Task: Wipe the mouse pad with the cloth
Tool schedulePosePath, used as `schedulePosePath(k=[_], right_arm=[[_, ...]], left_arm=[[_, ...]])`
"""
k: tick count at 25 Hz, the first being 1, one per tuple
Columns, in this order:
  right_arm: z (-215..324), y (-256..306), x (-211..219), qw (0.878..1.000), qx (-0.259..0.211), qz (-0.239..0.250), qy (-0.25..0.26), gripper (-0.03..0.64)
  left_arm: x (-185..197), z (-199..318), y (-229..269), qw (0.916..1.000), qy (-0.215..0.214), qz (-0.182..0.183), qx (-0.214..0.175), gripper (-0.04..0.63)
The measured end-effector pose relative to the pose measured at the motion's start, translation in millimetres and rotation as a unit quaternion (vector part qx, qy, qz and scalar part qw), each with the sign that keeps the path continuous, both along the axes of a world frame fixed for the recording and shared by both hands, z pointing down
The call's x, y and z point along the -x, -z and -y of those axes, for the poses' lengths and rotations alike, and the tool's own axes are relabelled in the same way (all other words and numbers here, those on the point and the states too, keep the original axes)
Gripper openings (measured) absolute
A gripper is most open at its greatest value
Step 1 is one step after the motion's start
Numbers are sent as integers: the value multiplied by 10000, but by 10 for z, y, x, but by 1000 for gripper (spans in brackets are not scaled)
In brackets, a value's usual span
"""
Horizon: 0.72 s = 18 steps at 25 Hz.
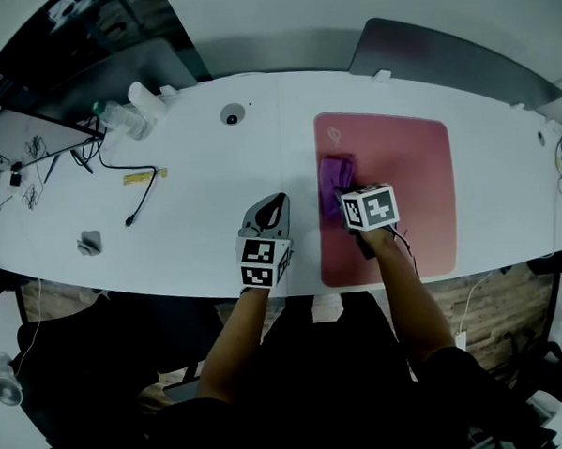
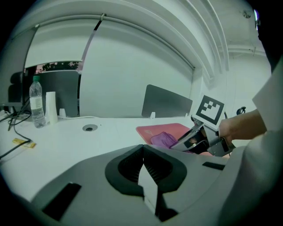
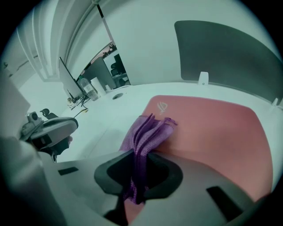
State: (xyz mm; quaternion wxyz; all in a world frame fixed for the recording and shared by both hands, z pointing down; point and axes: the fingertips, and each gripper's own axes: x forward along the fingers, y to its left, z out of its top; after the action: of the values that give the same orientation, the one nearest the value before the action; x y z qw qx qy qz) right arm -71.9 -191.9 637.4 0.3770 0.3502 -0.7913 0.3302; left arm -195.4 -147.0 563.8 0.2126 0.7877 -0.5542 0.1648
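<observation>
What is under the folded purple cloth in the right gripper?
The pink rectangular mouse pad lies under the folded purple cloth, near the pad's left edge. The right gripper is shut on the cloth. The covered pad surface cannot be seen.

A white table point(image 1: 203, 167) is spread beneath the left tongs point(image 1: 273, 210) and the right tongs point(image 1: 344, 199). Beyond the right tongs a grey panel point(image 1: 441, 56) is stood at the far edge, backed by a pale wall point(image 2: 132, 75). Wooden floor point(image 1: 487, 302) is seen behind the right tongs, past the near edge.
</observation>
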Motion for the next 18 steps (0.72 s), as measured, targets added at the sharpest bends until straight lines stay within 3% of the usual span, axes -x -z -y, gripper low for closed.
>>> schedulePosePath(k=[4, 12, 18], right_arm=[[-2, -15, -128, 9999, -38, -150, 70, 66], [128, -8, -598, 9991, -152, -386, 124, 66], [199, -12, -1058, 9979, -286, -576, 76, 66]], left_arm=[[-77, -40, -56, 9998, -4, 156, 145, 15], [-307, -124, -94, 9991, 349, 46, 231, 15], [-619, -192, -69, 9990, 380, 74, 234, 15]])
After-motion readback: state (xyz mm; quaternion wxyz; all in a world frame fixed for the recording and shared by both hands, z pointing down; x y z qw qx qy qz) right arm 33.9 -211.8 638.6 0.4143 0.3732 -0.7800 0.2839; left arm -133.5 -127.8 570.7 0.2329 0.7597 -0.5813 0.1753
